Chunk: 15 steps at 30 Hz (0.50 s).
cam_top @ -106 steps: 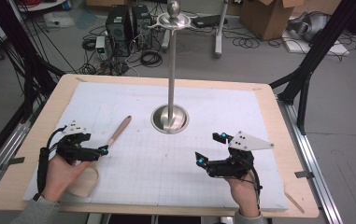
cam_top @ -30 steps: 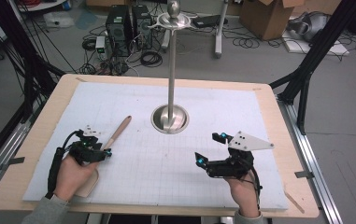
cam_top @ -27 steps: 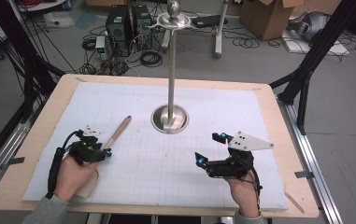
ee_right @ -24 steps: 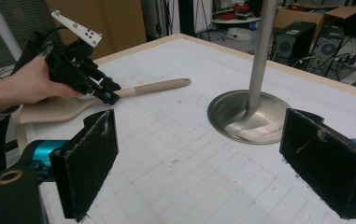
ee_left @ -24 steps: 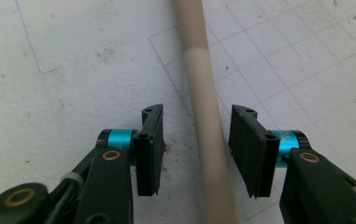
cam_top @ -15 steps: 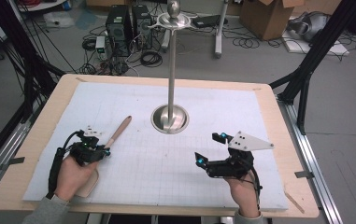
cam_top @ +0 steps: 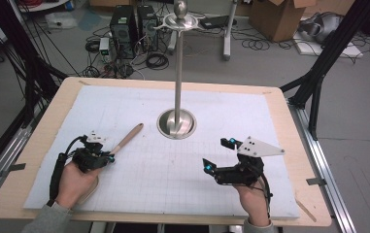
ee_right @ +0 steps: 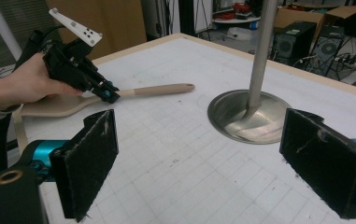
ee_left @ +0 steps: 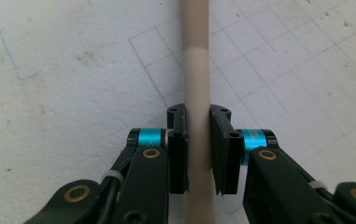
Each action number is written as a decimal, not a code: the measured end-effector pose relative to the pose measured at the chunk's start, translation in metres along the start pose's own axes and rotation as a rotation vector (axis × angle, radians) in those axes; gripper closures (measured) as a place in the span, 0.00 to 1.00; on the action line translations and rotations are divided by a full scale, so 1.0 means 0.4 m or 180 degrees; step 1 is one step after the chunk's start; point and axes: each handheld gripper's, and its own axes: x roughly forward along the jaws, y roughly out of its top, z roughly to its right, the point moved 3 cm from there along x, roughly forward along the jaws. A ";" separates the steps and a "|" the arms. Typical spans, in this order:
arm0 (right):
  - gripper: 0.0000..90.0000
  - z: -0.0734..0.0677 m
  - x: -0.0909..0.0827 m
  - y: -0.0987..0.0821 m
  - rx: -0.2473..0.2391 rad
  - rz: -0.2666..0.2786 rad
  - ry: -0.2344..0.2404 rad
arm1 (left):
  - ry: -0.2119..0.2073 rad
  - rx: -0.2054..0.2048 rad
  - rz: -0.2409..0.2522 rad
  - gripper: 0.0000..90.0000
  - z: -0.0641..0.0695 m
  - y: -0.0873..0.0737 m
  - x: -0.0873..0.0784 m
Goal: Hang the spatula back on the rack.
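Note:
A pale wooden spatula point(cam_top: 126, 138) lies on the white gridded mat point(cam_top: 231, 109), its handle pointing toward the metal stand and its flat blade under the person's left hand. My left gripper point(cam_top: 109, 156) has just been closing its jaws, with the handle point(ee_left: 195, 60) between them; the pads now press it from both sides. The right gripper view has the left gripper point(ee_right: 108, 95) on the spatula point(ee_right: 157, 89) too. My right gripper point(cam_top: 218, 154) rests on the mat at the front right, jaws wide open point(ee_right: 199, 163), nothing between them.
A metal stand with a round dished base point(cam_top: 176, 124) and a tall pole point(cam_top: 178, 68) rises from the mat's middle back. The wooden table edge point(cam_top: 309, 160) frames the mat. Computers, cables and boxes lie on the floor beyond.
The left gripper moved up to the spatula's handle and closed its jaws around it. The right gripper stayed still.

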 end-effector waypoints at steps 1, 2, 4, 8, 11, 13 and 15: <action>0.12 0.001 0.000 0.000 -0.0004 0.0010 -0.0001 | -0.0007 0.0008 -0.0004 0.87 -0.001 -0.001 -0.003; 0.12 0.001 0.000 0.000 0.0001 0.0011 0.0001 | -0.0017 0.0015 0.0027 0.87 -0.001 -0.002 -0.004; 0.12 0.001 0.001 -0.001 -0.0005 0.0004 -0.0001 | -0.0025 -0.0009 0.0051 0.87 -0.002 -0.003 -0.009; 0.12 -0.001 0.003 -0.001 -0.0008 -0.0007 0.0003 | -0.0055 -0.0029 0.0109 0.87 -0.010 -0.004 -0.027; 0.12 -0.001 0.005 -0.002 -0.0004 -0.0013 0.0014 | -0.0072 -0.0030 0.0163 0.87 -0.013 0.000 -0.045; 0.12 0.000 0.006 -0.002 -0.0012 -0.0020 0.0010 | -0.0078 -0.0021 0.0192 0.87 -0.013 0.003 -0.058; 0.12 -0.001 0.005 -0.002 0.0004 -0.0022 -0.0005 | -0.0085 0.0002 0.0215 0.87 -0.015 0.006 -0.072</action>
